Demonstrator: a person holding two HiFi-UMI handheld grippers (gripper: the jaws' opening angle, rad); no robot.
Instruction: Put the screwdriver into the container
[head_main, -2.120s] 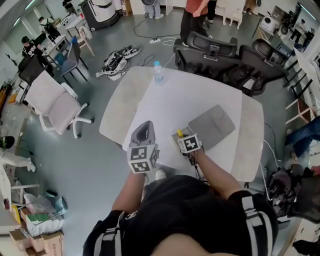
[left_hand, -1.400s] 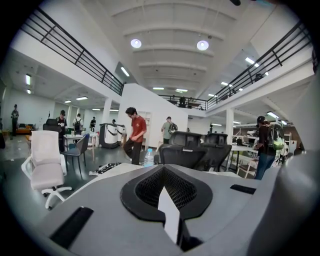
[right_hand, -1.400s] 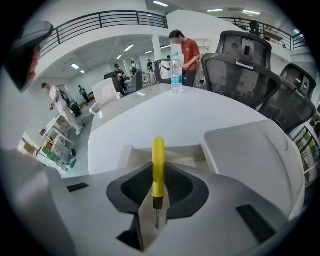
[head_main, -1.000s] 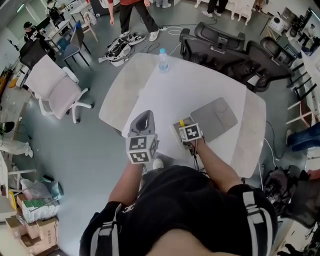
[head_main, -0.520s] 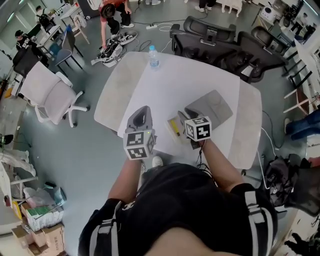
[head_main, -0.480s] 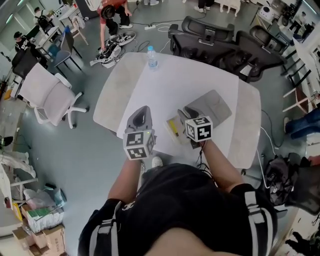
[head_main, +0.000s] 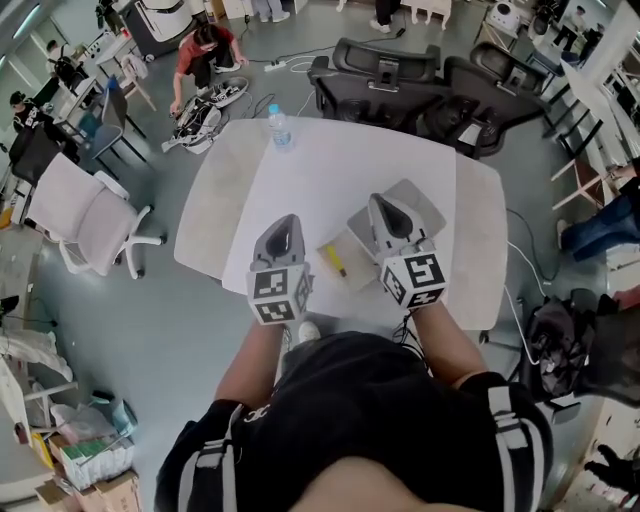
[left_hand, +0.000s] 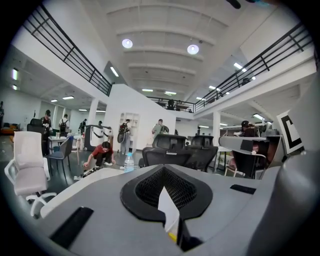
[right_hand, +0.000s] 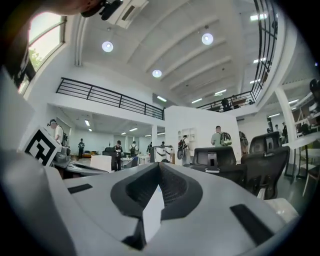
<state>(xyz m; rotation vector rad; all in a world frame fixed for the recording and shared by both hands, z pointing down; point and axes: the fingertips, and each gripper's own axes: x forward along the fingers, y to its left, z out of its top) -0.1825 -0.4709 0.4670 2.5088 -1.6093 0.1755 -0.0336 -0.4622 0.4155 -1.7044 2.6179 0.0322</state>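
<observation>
Left gripper (head_main: 285, 226) level over table (head_main: 330, 170) near edge, pointing 12 o'clock, jaws together, empty. Screwdriver (head_main: 336, 262) lies in container (head_main: 358, 264) between grippers. Right gripper (head_main: 383, 207) at container's 3 o'clock, pointing 11 o'clock, jaws closing shut, empty.

- A white tabletop (head_main: 350, 165) with rounded corners, standing on a grey floor.
- A clear water bottle (head_main: 279, 128) upright near the tabletop's far edge.
- A flat grey pad (head_main: 428, 203) lying on the right side of the tabletop.
- Black office chairs (head_main: 385, 75) crowded just past the far edge.
- A white swivel chair (head_main: 95, 215) well off to the left.
- A person in a red top (head_main: 203, 50) crouching over things on the floor.
</observation>
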